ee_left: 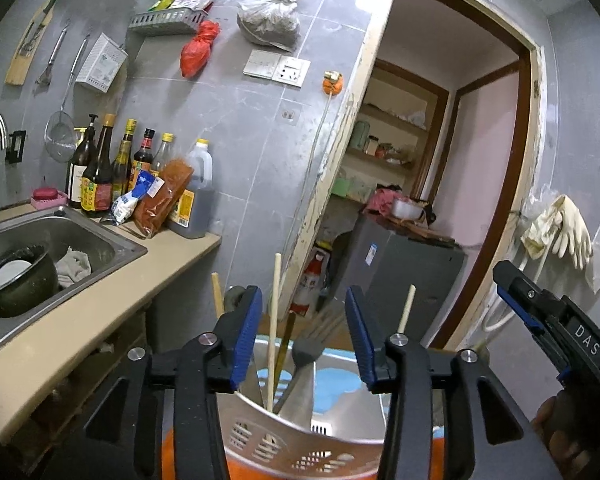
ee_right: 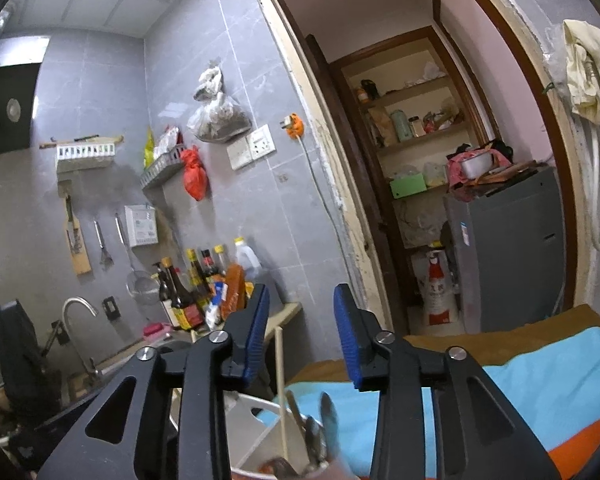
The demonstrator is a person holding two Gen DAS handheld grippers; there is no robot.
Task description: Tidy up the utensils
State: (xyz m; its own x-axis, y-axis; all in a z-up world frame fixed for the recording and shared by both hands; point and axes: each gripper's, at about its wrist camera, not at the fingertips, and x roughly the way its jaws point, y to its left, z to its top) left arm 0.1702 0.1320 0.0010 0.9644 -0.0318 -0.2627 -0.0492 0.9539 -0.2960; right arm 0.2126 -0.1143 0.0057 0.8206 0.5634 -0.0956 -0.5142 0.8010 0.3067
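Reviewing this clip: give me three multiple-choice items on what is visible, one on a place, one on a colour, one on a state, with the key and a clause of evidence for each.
1. Where does the red bag hang?
A. On the tiled wall, under a grey wall basket
B. Inside the sink
C. On the door frame

2. What colour are the pads of the left gripper?
A. Red
B. Blue
C. White

3. How do the jaws of the right gripper stand?
A. Clamped on a bottle
B. Shut, empty
C. Open, holding nothing

Key:
1. A: the bag hangs just below the basket on the grey tiles.
2. B: both pads show blue against the black frame.
3. C: a wide gap separates the pads, with only the background seen through it.
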